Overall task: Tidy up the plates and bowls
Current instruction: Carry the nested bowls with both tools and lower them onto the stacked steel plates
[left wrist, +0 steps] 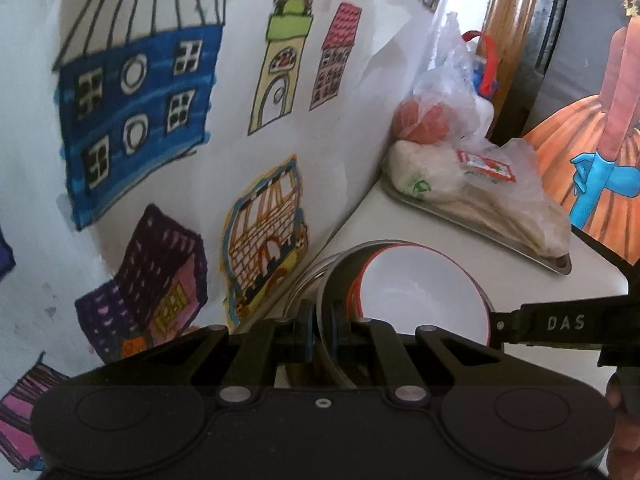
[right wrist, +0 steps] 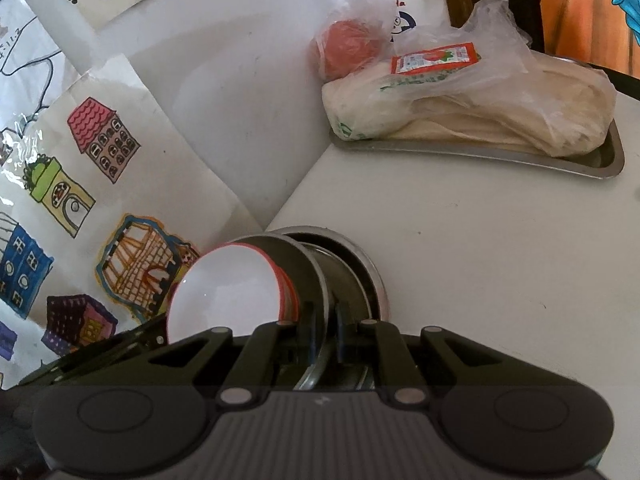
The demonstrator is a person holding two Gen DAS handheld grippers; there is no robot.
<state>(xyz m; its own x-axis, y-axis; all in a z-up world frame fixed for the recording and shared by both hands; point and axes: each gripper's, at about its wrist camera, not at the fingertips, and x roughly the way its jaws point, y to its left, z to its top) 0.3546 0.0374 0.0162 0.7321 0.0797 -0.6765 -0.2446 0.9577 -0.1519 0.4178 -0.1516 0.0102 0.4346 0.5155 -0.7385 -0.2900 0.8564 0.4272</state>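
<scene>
a metal tray (right wrist: pixel 560 160) bears bagged flatbreads (right wrist: pixel 500 116) on the white table (right wrist: pixel 500 260), beside children's drawings (left wrist: pixel 160 120).

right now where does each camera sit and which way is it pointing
Left wrist: sits on the left gripper, angled down past the metal bowl toward the drawings on the wall; the right gripper shows too.
Right wrist: sits on the right gripper, angled down at the tabletop and steel tray.
Shared: both jaws shut on the bowl's rim, with the white bowl nested inside.
</scene>
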